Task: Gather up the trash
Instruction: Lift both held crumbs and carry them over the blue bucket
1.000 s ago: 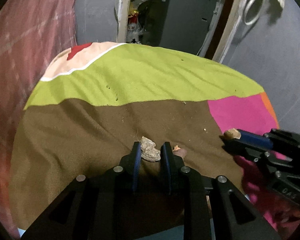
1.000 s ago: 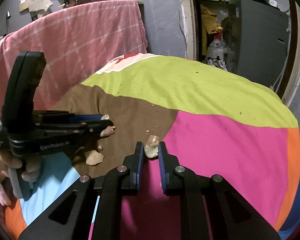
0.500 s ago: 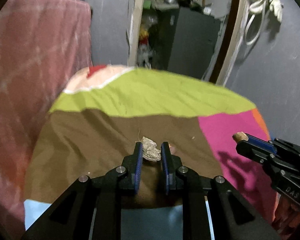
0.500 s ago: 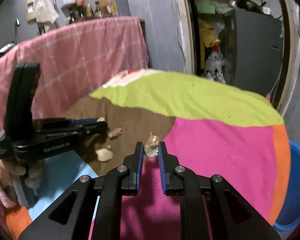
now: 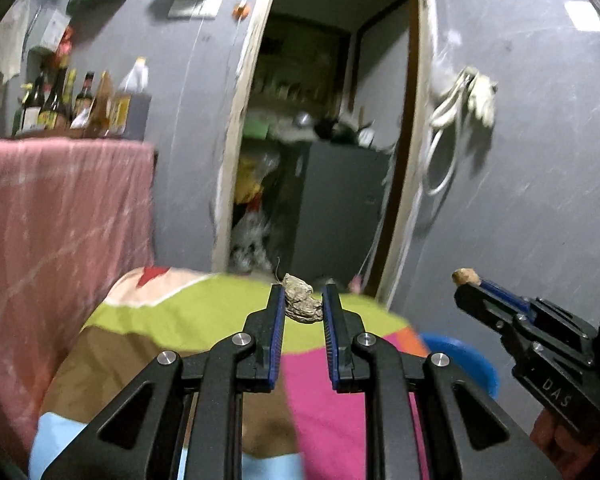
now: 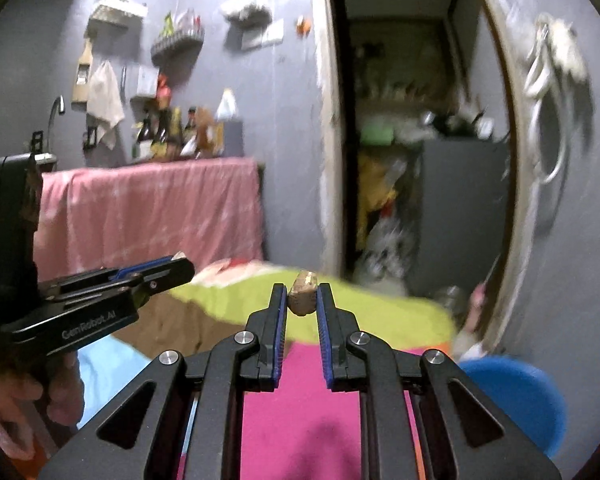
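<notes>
My left gripper (image 5: 303, 307) is shut on a crumpled grey-brown scrap of trash (image 5: 302, 305), held high above the round table with its multicoloured cloth (image 5: 188, 316). My right gripper (image 6: 302, 300) is shut on a small tan crumpled scrap (image 6: 303, 298), also held above the table. The right gripper shows in the left wrist view (image 5: 466, 280) at the right, its scrap (image 5: 465, 276) at the tip. The left gripper shows in the right wrist view (image 6: 180, 266) at the left.
A blue basin (image 6: 516, 396) sits low at the table's right edge, also in the left wrist view (image 5: 460, 356). A pink cloth-covered counter (image 5: 60, 216) with bottles stands at the left. An open doorway (image 5: 320, 160) with a dark cabinet lies beyond.
Both grippers have lifted off the table with their scraps and tilted upward, so the wall and doorway fill the views. The blue basin has come into view.
</notes>
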{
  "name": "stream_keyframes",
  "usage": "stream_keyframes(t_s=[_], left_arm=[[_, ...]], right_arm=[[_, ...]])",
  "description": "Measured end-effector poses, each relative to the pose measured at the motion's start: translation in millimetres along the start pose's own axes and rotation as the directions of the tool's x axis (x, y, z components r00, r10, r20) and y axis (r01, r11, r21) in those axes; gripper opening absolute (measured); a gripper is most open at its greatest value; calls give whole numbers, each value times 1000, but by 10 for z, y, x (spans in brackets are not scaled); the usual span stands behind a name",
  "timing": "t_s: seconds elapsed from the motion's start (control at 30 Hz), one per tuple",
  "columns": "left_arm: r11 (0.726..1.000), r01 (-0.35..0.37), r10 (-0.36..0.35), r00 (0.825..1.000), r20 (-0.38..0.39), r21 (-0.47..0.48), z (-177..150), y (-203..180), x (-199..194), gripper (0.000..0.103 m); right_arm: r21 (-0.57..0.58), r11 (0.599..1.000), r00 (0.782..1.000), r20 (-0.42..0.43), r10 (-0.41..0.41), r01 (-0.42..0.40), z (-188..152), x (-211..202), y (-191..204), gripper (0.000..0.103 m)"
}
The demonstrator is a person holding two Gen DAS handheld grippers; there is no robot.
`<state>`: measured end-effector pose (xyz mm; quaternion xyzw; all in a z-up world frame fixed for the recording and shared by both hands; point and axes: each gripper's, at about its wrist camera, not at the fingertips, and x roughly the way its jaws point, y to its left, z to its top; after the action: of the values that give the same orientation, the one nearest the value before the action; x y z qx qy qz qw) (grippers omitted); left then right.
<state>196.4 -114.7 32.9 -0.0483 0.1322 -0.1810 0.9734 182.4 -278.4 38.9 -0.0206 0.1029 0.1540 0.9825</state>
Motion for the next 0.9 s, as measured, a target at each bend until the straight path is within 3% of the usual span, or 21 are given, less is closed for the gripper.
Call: stream_keyframes(t_s=[0.17, 0.33, 0.57, 0.9], left_arm=[[998, 52, -51, 995, 84, -20, 150, -320, -95, 15], [995, 99, -95, 988, 124, -23, 229, -632, -108, 15], [988, 157, -155, 981, 120, -5, 204, -1114, 99, 15], [985, 174, -174, 980, 98, 3, 107, -1525, 521, 15]], right_arm=[[-21, 995, 989, 111, -98, 101, 152, -344, -187, 13], [-30, 978, 963, 184, -198, 207, 192, -593, -396, 13], [-4, 952, 930, 214, -299, 307, 106, -795, -779, 13], [30, 918, 891, 230, -392, 396, -107, -891, -1265, 13]])
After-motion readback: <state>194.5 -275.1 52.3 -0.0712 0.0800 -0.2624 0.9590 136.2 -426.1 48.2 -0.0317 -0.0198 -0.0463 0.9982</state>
